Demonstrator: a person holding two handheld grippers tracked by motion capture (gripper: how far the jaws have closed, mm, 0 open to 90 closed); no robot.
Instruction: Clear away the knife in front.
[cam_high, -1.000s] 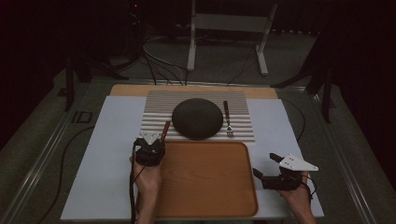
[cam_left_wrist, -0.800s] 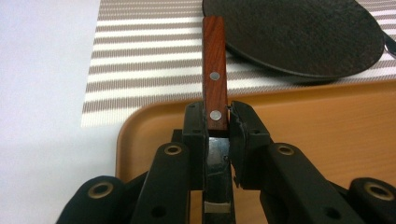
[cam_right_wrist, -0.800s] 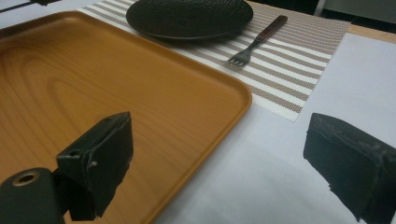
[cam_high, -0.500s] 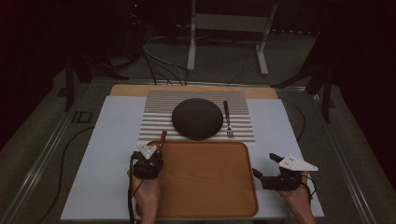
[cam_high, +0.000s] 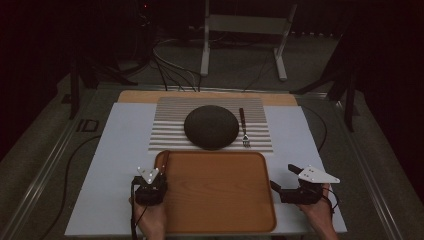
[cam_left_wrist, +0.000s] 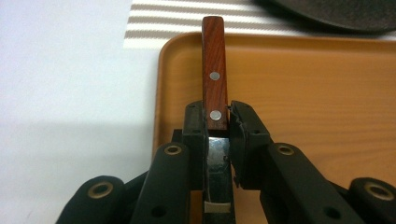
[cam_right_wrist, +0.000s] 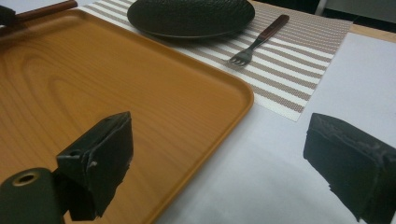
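Wooden knife handle (cam_left_wrist: 214, 77) with rivets, in left claw (cam_left_wrist: 215, 122) close-up.

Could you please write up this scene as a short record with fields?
left gripper: shut on knife, wooden handle pointing forward over the tray's left rim
right gripper: open, holding nothing, beside the tray's right edge
tray: wooden, nothing lying on it
plate: dark, on striped mat
fork: on the mat, right of plate
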